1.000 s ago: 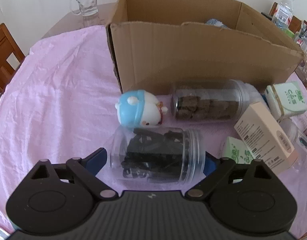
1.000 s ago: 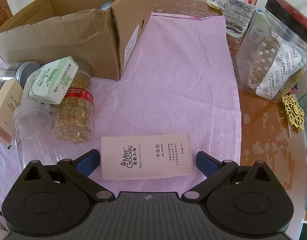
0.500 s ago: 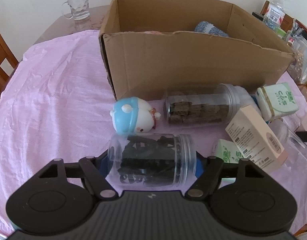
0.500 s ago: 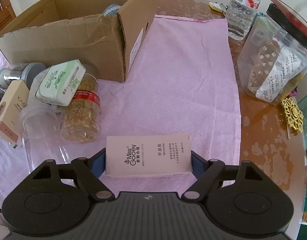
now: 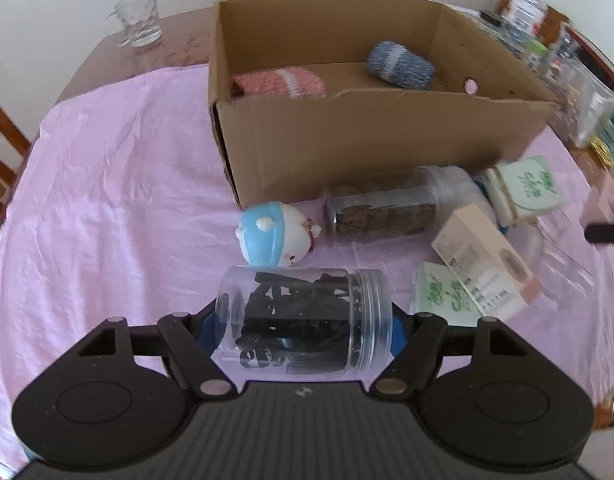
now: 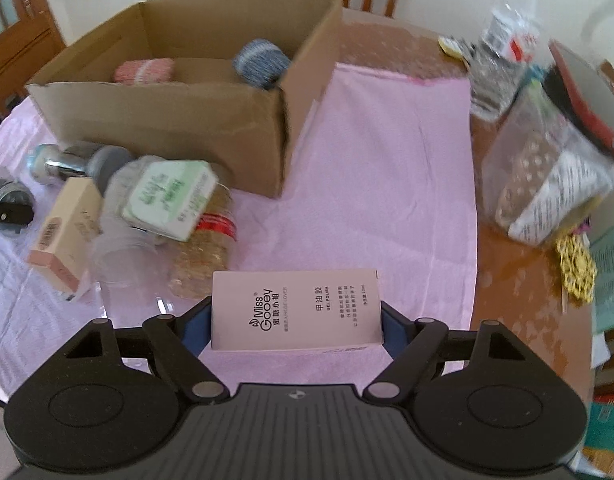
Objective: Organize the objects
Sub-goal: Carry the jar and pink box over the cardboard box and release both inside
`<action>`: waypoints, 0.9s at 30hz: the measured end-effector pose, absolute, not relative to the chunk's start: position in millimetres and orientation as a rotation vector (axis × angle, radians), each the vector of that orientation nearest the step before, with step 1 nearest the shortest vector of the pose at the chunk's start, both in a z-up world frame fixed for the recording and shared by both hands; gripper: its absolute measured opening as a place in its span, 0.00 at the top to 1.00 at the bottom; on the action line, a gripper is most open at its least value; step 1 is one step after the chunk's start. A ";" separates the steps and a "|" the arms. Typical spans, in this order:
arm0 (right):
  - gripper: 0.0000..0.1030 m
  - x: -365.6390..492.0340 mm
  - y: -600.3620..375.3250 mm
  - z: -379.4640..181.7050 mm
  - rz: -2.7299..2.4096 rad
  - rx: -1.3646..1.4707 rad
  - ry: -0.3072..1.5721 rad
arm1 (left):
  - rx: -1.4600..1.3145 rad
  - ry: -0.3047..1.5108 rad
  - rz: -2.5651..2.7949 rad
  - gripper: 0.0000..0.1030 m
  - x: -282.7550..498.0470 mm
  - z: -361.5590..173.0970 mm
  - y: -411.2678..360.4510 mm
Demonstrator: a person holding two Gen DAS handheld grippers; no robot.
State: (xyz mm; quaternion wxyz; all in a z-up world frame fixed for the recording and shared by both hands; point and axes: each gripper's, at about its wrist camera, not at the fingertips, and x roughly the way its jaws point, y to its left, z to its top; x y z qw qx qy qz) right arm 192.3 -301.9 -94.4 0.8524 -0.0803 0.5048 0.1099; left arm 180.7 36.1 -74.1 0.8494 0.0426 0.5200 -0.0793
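— Pink cloth (image 5: 107,184) covers the brown wooden table, and an open brown cardboard box (image 5: 371,140) sits toward the far side. What's over on the left?

— A clear glass mug (image 5: 137,20) stands on bare wood past the cloth's corner. Then the left gripper (image 5: 303,326) has its blue pads pressed on both ends of a clear plastic jar of black pieces (image 5: 303,320), held sideways, lifted above the cloth.

— Just past it?

— A blue-and-white round toy figure (image 5: 273,234) lies beside a clear jar of brown cubes (image 5: 383,212), both on their sides in front of the box. Inside the box, a pink knitted roll (image 5: 279,82) on the left and a blue knitted roll (image 5: 401,65) further right.

— And the right side?

— The right gripper (image 6: 297,322) clamps a pale pink Miss Gooey carton (image 6: 295,308) flat between its pads, clear of the cloth. Left of it a jar of golden capsules (image 6: 205,252) lies under a green-and-white packet (image 6: 167,200).
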 end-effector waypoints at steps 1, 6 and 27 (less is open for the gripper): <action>0.17 192.2 -300.0 -90.9 0.244 -0.183 1.056 | 0.101 1.098 -0.177 0.27 180.2 -69.0 35.3; 0.17 191.7 -290.2 -63.8 0.301 -0.219 1.034 | 0.150 1.100 -0.225 0.27 183.2 -37.9 33.0; 0.17 249.6 -244.6 15.2 0.439 -0.317 0.830 | 0.234 0.920 -0.356 0.27 283.4 21.1 -20.4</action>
